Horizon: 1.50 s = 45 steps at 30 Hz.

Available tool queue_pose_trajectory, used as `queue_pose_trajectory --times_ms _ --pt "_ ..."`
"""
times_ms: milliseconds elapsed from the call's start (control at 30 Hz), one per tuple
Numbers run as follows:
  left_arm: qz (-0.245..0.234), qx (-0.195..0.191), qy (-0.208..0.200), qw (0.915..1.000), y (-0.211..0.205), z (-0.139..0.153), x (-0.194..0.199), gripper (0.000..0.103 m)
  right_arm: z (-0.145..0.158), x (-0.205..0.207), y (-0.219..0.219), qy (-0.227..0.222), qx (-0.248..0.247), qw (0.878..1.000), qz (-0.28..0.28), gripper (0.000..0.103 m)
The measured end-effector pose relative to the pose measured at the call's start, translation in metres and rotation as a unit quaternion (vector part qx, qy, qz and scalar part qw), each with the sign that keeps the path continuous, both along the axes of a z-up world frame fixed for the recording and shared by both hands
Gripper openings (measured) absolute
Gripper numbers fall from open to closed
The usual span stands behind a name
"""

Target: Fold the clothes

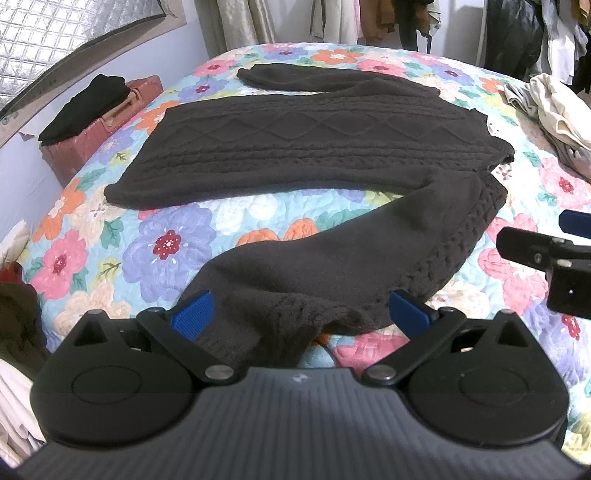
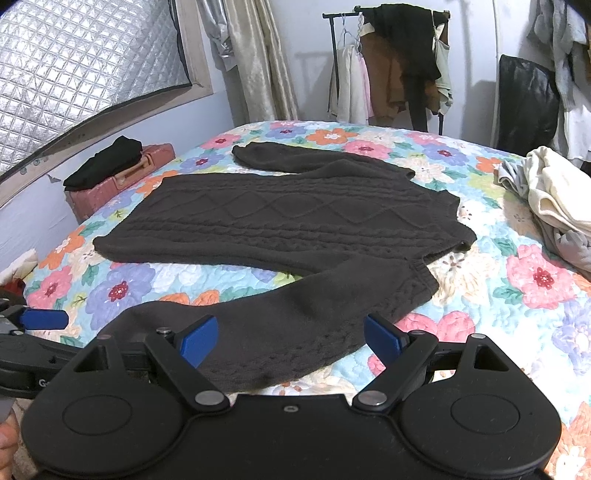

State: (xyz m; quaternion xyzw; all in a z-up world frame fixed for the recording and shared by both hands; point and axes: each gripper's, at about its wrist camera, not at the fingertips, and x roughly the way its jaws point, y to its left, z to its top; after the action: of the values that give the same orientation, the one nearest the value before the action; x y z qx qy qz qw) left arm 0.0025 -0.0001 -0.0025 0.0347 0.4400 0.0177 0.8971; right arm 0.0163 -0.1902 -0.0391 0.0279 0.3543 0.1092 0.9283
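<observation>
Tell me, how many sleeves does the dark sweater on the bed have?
2. One sleeve runs toward the cameras, its cuff end between the open jaws of both grippers. The other sleeve lies across the far side of the sweater, near the rack.

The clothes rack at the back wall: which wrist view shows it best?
The right wrist view: the clothes rack shows its top bar, an upright and hanging garments whole. The left wrist view shows only the garments' lower ends at the top edge, the bar cut off.

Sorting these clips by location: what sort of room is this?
Most likely a bedroom: a bed with a floral quilt, a clothes rack by the wall, and a dark sweater laid out.
</observation>
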Motion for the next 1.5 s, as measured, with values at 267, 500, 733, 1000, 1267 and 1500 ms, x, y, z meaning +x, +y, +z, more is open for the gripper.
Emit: queue_pose_trajectory --times_ms 267,500,733,1000,1267,1500 --pt "-0.001 0.001 0.001 1.0 0.001 -0.001 0.0 0.103 -0.001 0.001 -0.005 0.004 0.002 1.0 -0.003 0.089" --pt "0.0 0.0 0.002 1.0 0.0 0.001 0.0 0.103 -0.001 0.001 -0.006 0.004 0.003 1.0 -0.003 0.089" --pt "0.002 -0.002 0.002 1.0 -0.001 0.001 -0.001 0.103 -0.002 0.002 -0.006 0.008 0.001 1.0 -0.001 0.089" --pt "0.028 -0.016 -0.006 0.9995 0.012 0.003 0.0 0.103 -0.004 0.002 -0.005 0.012 -0.002 1.0 0.001 0.089" --pt "0.052 -0.046 -0.026 0.9973 0.036 0.001 0.003 0.103 -0.012 0.007 -0.002 0.01 -0.011 1.0 0.01 0.089" --pt "0.061 -0.066 -0.027 0.9956 0.064 -0.013 0.015 0.103 -0.04 0.025 0.001 0.02 0.01 0.998 0.063 0.089"
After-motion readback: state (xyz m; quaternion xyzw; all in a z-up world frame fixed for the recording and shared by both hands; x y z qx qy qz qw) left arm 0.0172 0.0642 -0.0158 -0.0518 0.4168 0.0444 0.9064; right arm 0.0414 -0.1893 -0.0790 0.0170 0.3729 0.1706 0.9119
